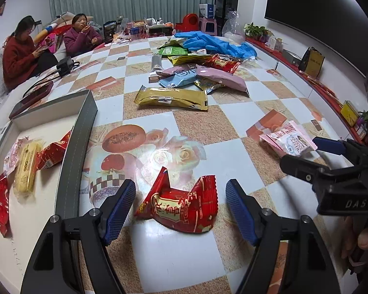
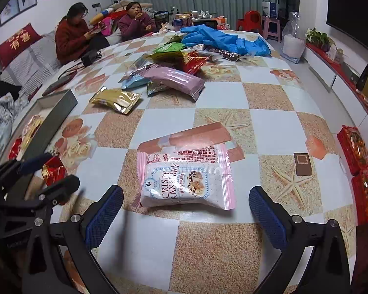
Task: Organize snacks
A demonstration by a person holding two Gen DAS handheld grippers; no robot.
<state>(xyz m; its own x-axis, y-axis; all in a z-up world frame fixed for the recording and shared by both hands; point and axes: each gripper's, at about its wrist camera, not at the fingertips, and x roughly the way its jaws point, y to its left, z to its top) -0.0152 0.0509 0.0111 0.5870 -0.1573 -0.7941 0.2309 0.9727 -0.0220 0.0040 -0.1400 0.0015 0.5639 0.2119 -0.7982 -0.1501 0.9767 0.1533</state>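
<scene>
Snack packets lie scattered over a table covered in a checked white-and-tan oilcloth (image 1: 228, 152). In the left wrist view the left gripper (image 1: 180, 210) sits at the bottom centre with its blue ribbed pads spread wide; a crumpled red foil snack packet with gold lettering (image 1: 181, 205) lies on the cloth between them, touched by neither pad. At the left edge of that frame a shallow grey-walled cardboard tray (image 1: 83, 132) holds a pale yellow wrapped bar (image 1: 27, 169) and red packets beside it. Further up the frame rests a long gold foil bar packet (image 1: 171, 98), and beyond it a loose heap of pink, blue, green and red packets (image 1: 203, 68) with blue rubber gloves (image 1: 216, 42) on its far side.

In the right wrist view the right gripper (image 2: 186, 218) is spread fully apart at the bottom, holding nothing. A pink-edged white cranberry biscuit packet (image 2: 186, 178) lies flat on the cloth just ahead of it, clear of both pads. Two people (image 2: 103, 31) sit at the upper left of that frame.
</scene>
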